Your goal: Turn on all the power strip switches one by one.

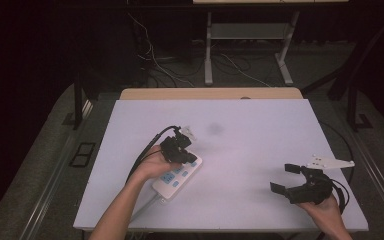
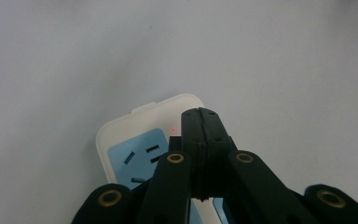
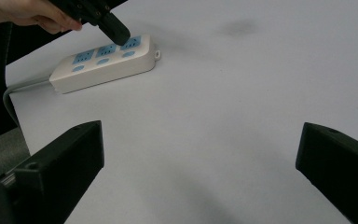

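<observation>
A white power strip (image 1: 176, 177) with pale blue sockets lies at the front left of the white table (image 1: 250, 145). My left gripper (image 1: 189, 159) is shut, with nothing between its jaws. In the left gripper view its closed tips (image 2: 200, 115) point down at the strip (image 2: 135, 135), near its far end, beside a small red light (image 2: 173, 130). I cannot tell whether the tips touch it. From the right gripper view, the left gripper (image 3: 120, 33) hangs over the far sockets of the strip (image 3: 105, 60). My right gripper (image 1: 283, 178) is open and empty at the front right, with bare table between its jaws (image 3: 203, 140).
The strip's grey cable (image 1: 145, 204) runs off the table's front left edge. A dark smudge (image 1: 214, 129) marks the middle of the table. A wooden edge (image 1: 210, 93) borders the back. Beyond it are desk legs (image 1: 208, 47) and loose cables on the floor.
</observation>
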`<action>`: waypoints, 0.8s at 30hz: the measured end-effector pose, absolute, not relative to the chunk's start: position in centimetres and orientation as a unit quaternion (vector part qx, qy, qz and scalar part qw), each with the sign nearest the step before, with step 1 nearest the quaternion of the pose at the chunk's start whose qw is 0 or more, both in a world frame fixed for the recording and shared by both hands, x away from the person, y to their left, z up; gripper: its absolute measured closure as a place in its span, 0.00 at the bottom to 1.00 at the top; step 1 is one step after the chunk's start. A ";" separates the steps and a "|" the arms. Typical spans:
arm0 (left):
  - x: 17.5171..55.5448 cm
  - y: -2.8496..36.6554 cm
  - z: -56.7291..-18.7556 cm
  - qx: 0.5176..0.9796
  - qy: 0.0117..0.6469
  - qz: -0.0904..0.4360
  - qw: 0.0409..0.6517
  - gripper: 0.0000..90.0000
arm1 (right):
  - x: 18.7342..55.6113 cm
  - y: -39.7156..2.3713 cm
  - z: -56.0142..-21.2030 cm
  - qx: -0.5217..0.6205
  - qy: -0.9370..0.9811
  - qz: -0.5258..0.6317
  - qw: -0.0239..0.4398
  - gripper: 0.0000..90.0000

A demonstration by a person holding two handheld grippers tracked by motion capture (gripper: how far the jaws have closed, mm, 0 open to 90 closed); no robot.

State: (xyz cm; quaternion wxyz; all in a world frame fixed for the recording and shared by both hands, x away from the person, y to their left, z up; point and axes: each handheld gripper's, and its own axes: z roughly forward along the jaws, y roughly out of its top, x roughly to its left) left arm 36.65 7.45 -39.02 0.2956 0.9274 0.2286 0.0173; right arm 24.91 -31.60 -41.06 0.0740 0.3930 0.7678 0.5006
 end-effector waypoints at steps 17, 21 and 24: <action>35.4 10.3 -36.4 0.904 0.254 0.041 0.342 0.77 | 25.0 -31.2 -41.2 0.392 0.770 0.498 0.069 0.01; 35.0 11.2 -35.9 0.892 0.273 0.039 0.358 0.45 | 24.9 -31.1 -41.2 0.390 0.771 0.498 0.069 0.01; 34.4 12.0 -35.5 0.880 0.288 0.047 0.374 0.24 | 24.9 -31.0 -41.2 0.390 0.771 0.499 0.069 0.01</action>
